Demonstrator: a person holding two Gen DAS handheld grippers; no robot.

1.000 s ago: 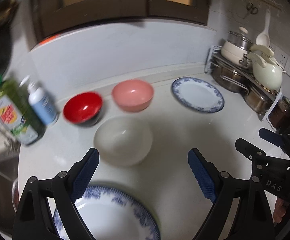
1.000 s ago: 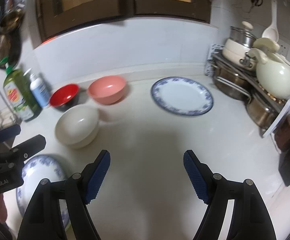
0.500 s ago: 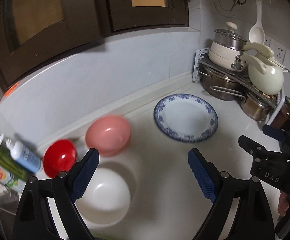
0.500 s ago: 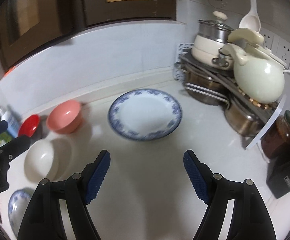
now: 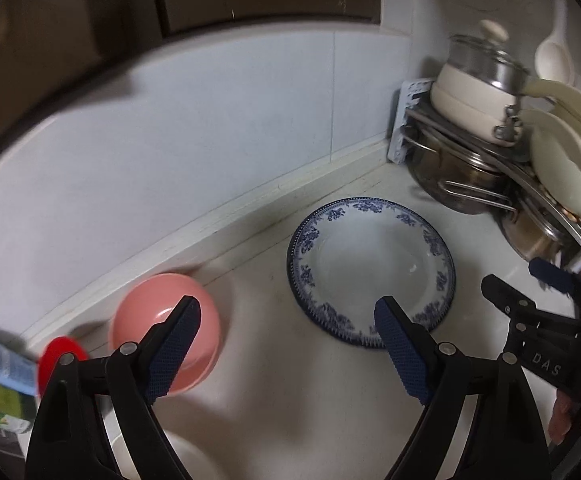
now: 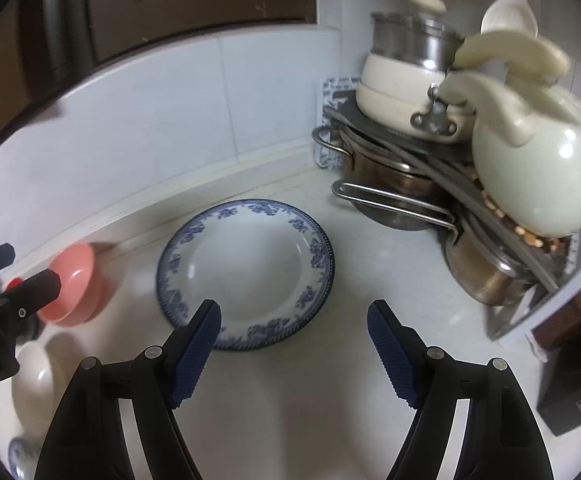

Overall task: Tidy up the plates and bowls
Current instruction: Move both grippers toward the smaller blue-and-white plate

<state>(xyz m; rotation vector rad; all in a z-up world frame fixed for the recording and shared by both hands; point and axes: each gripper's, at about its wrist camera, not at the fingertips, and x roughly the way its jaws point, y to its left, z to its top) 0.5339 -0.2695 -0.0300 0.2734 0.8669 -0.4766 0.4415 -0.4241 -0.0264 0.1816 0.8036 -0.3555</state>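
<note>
Left gripper [image 5: 286, 320] and right gripper [image 6: 294, 322] — both sets of blue-padded fingers [image 6: 196, 354] spread wide, grasping nothing, above the white counter [image 6: 350, 360]. The round blue-rimmed white plate [image 6: 246, 272] lies flat on the counter near the wall, the pink plastic bowl [image 5: 162, 320] to its left. Left view alone: red bowl's rim [image 5: 56, 354]. Right view alone — cream bowl [image 6: 34, 380].

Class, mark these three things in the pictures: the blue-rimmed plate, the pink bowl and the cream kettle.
blue-rimmed plate [image 6: 246, 268]: right wrist view, on its white well.
pink bowl [image 5: 150, 304]: left wrist view, on its inside.
cream kettle [image 6: 538, 176]: right wrist view, on its rounded body.
</note>
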